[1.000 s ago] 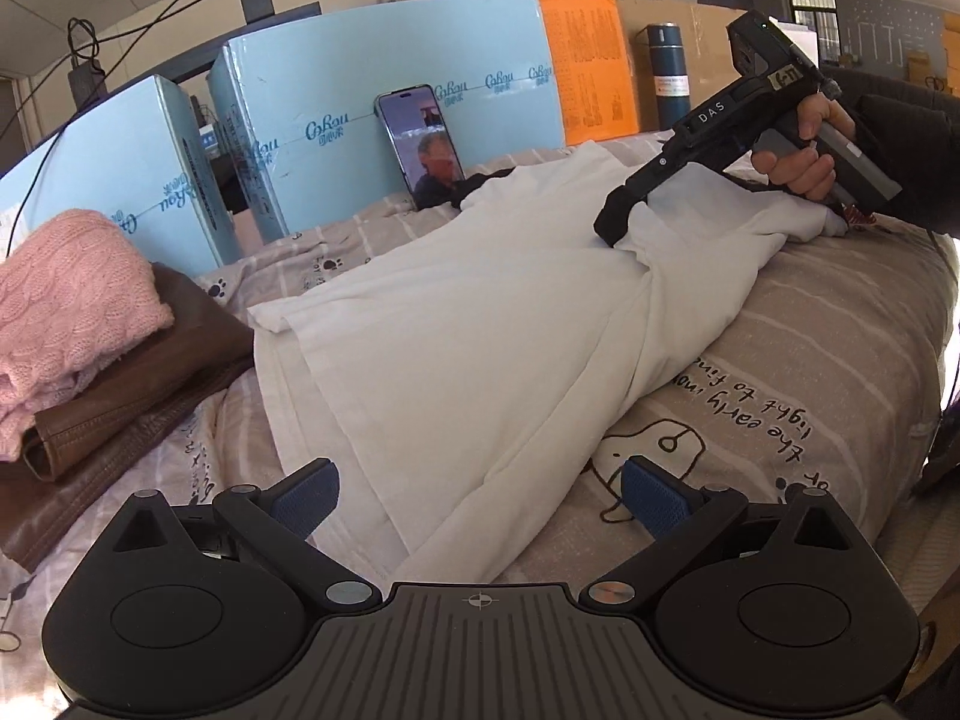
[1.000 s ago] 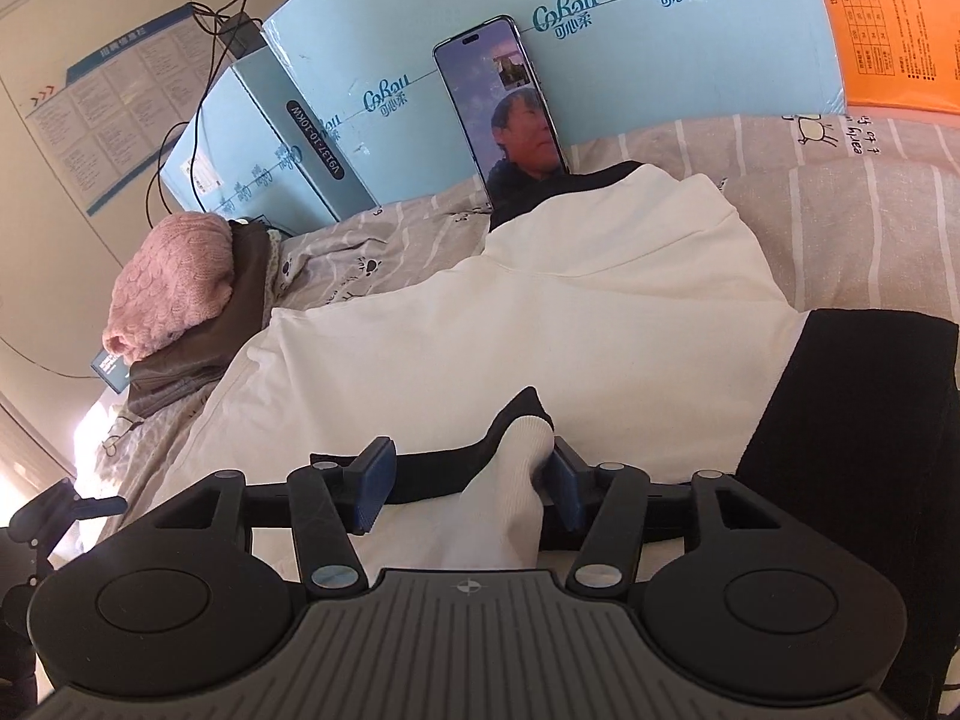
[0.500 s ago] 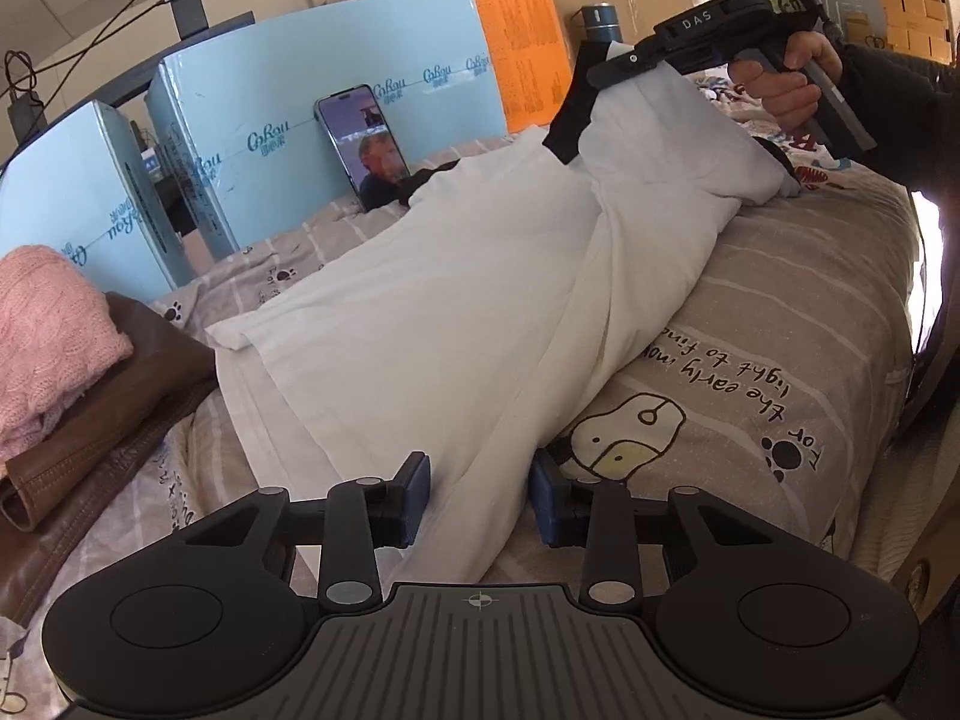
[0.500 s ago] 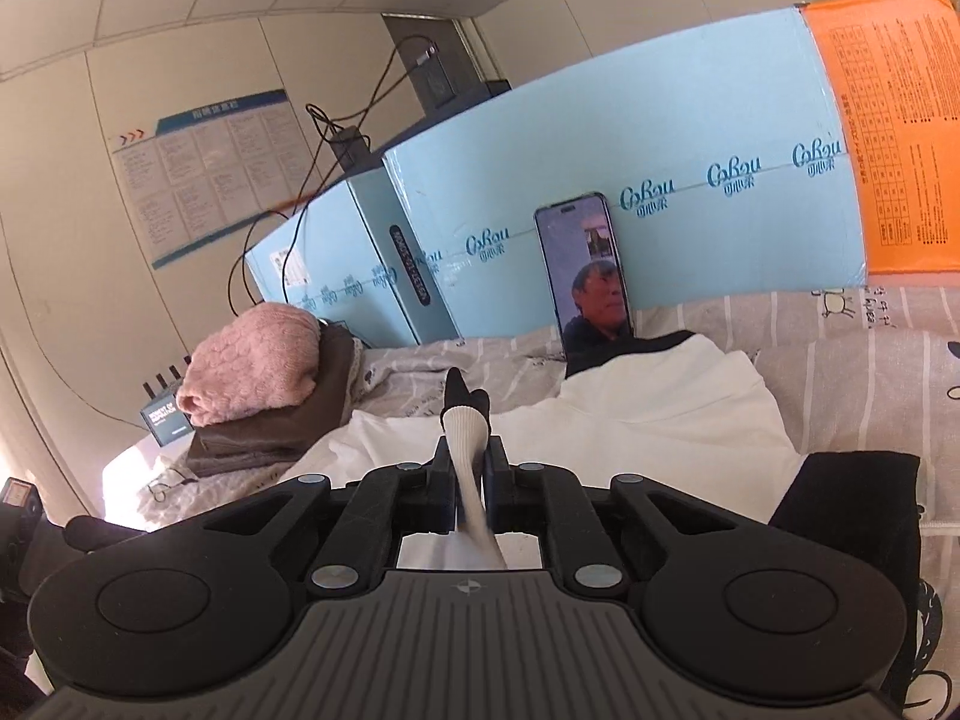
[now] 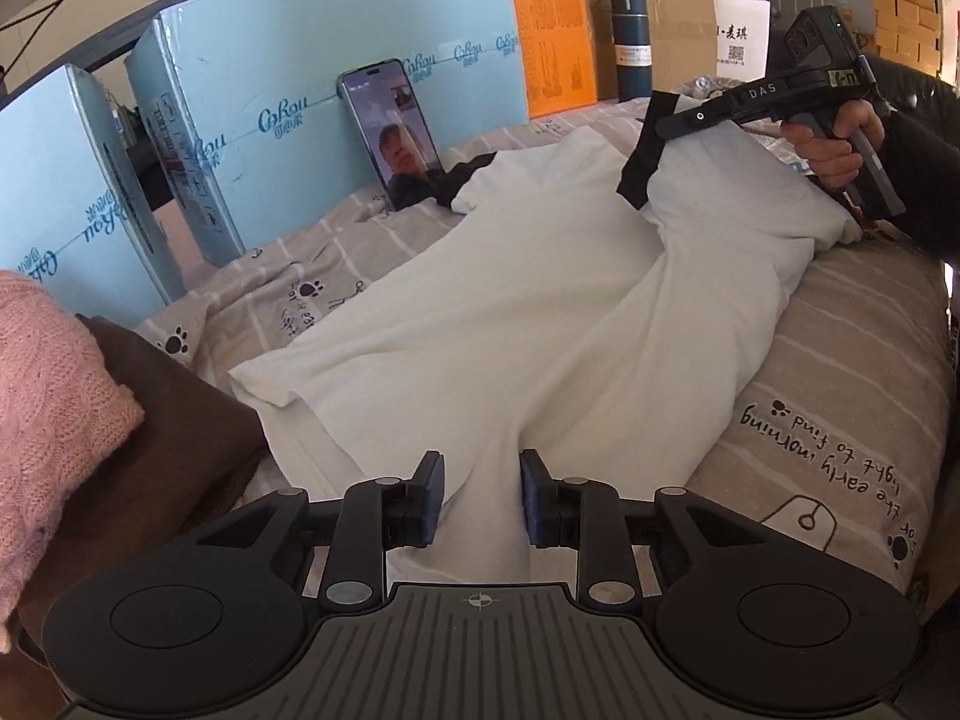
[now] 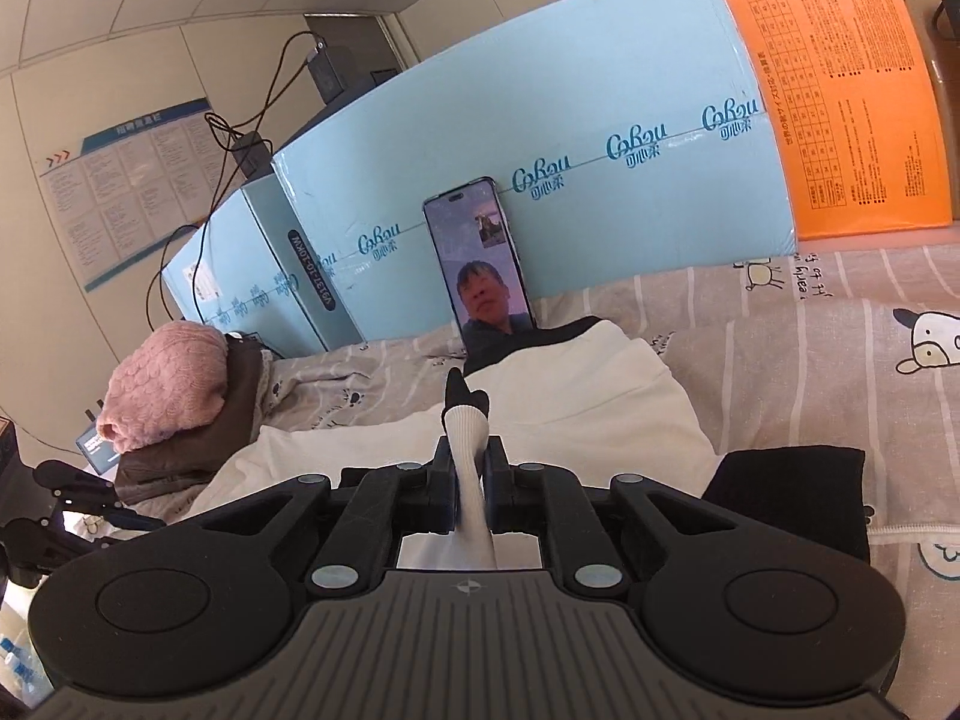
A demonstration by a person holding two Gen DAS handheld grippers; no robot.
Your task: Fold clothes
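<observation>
on the striped bed (image 5: pixel 840 360), left gripper (image 5: pixel 478 495) pinched the white garment (image 5: pixel 510 312) at 6 o'clock; right gripper (image 6: pixel 469 483) clamped its black-tipped cuff (image 6: pixel 465 420).

The black left gripper (image 5: pixel 479 501) pinches a bunched hem of the white cotton garment (image 5: pixel 540 324), apparently gripped; the right gripper (image 5: pixel 651 147) lifts its black-cuffed end.

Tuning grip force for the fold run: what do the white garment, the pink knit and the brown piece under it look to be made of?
White garment: soft matte fabric, probably cotton jersey; it drapes in loose creases, with a ribbed cuff in the right tool.
Pink knit: chunky yarn, fuzzy cable texture, wool or acrylic unclear.
Brown piece: smooth with a slight sheen, leather-like, possibly faux.
</observation>
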